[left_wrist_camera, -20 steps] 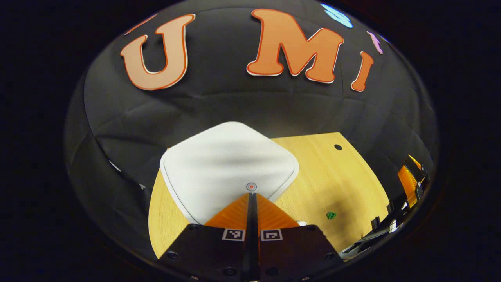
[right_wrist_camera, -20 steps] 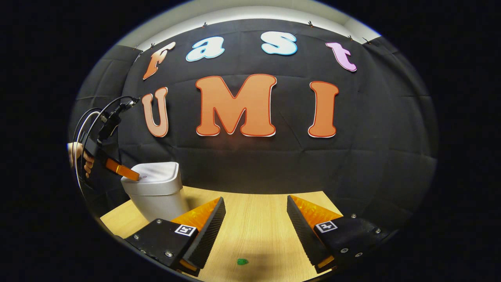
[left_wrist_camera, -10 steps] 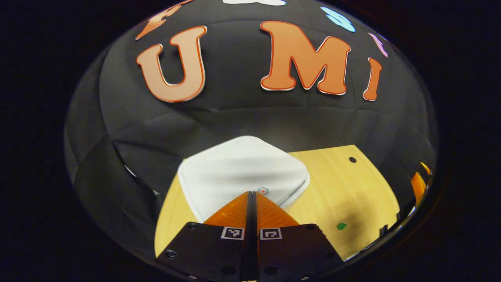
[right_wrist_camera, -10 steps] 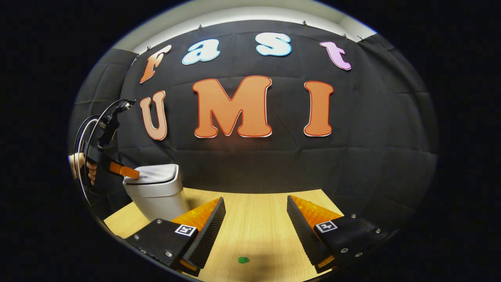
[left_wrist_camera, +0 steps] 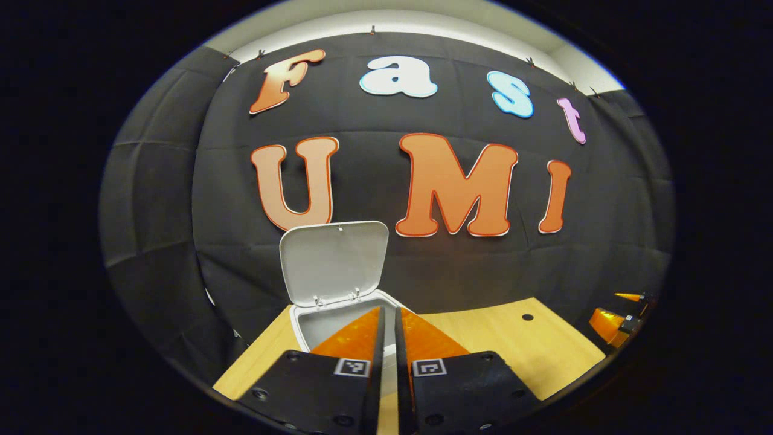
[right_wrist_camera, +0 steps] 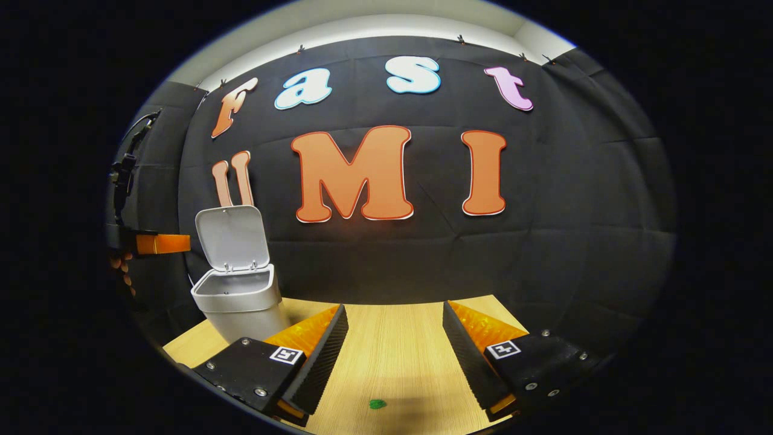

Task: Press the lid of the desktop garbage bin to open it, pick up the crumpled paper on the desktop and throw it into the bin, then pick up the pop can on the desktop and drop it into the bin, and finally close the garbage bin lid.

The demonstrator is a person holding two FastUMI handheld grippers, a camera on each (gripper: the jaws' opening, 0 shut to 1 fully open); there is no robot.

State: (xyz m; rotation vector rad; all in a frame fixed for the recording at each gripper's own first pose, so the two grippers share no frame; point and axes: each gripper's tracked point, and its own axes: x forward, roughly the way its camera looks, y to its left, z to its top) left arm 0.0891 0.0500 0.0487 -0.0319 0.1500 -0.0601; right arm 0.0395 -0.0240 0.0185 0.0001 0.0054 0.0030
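The white desktop bin [right_wrist_camera: 241, 302] stands at the table's back left corner with its lid [right_wrist_camera: 232, 237] swung up against the wall. In the left gripper view the raised lid [left_wrist_camera: 334, 261] and the bin's open mouth [left_wrist_camera: 314, 323] lie just ahead of my left gripper [left_wrist_camera: 389, 311], whose fingers are together with nothing between them. The right gripper view has that left gripper [right_wrist_camera: 181, 243] in the air left of the lid, apart from it, with a hand behind it. My right gripper [right_wrist_camera: 394, 311] hovers open over the table's middle, holding nothing.
The wooden table [right_wrist_camera: 392, 356] has a small green scrap [right_wrist_camera: 377, 403] near its front, below my right gripper. A dark round hole [left_wrist_camera: 527, 316] marks the tabletop toward the back right. My right gripper [left_wrist_camera: 604, 305] appears far right in the left gripper view.
The bin lid, flat a second ago under my left gripper's tips, has sprung up to stand open. My left gripper has lifted up and back off the lid. The right gripper has barely moved.
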